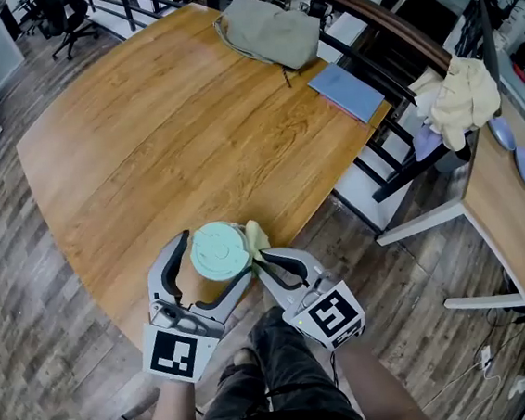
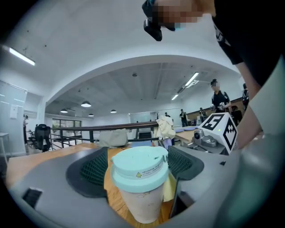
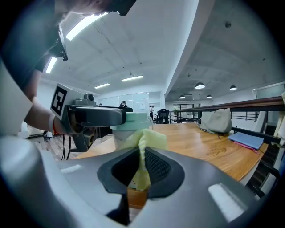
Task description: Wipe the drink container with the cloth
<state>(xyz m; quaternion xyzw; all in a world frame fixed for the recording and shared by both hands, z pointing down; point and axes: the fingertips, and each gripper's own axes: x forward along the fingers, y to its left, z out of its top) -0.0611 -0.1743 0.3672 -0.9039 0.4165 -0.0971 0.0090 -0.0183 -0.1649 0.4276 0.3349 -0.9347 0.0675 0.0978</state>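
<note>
At the wooden tabletop's (image 1: 161,131) near edge, the left claw (image 1: 214,259) clasps the mint-lidded drink container (image 1: 219,250). Its paper body looks light and crushable, so it is best held gently below the lid. The right claw (image 1: 266,256) pinches the soft yellow cloth (image 1: 256,236) against the cup's side.

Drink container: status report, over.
Left claw shut on the drink container. Right claw shut on the yellow cloth, cloth at the container's side. Nothing blocking.
</note>
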